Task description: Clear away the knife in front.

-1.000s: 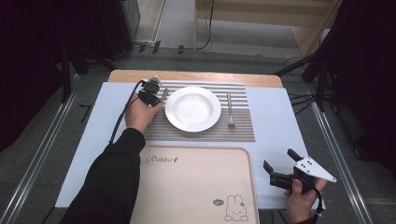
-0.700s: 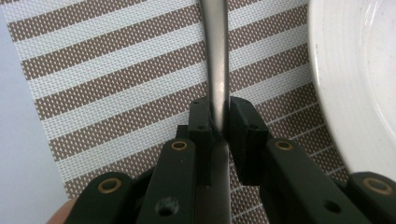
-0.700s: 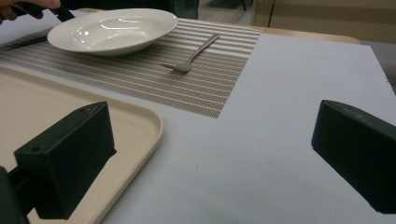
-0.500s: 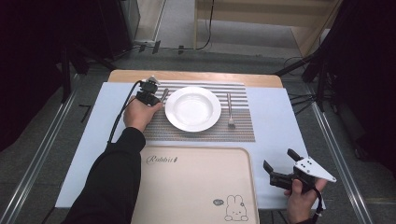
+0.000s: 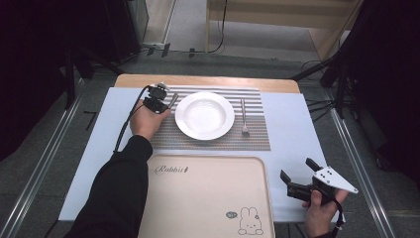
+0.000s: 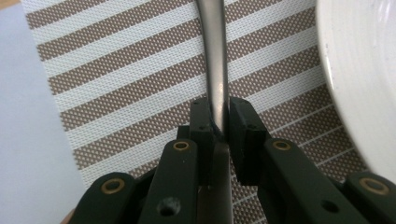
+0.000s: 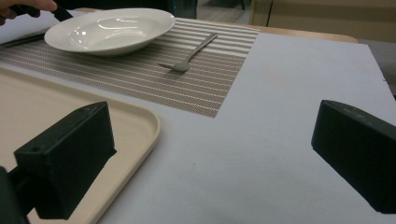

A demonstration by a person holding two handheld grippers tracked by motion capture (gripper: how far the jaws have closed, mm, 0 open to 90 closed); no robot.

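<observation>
While the left gripper (image 6: 218, 122) clenched a metal utensil handle (image 6: 215, 56) upper left, beside the plate (image 5: 204, 115), fork (image 5: 243, 117) was placed; right gripper (image 5: 300, 179) idle w/ fingers released, lower right.

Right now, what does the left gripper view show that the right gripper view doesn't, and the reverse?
Left gripper view: the left hand-held gripper shut on a metal utensil handle, seen close over the stripes.
Right gripper view: the right hand-held gripper open, the fork, the beige tray.
Both: the white plate and the striped placemat.
</observation>
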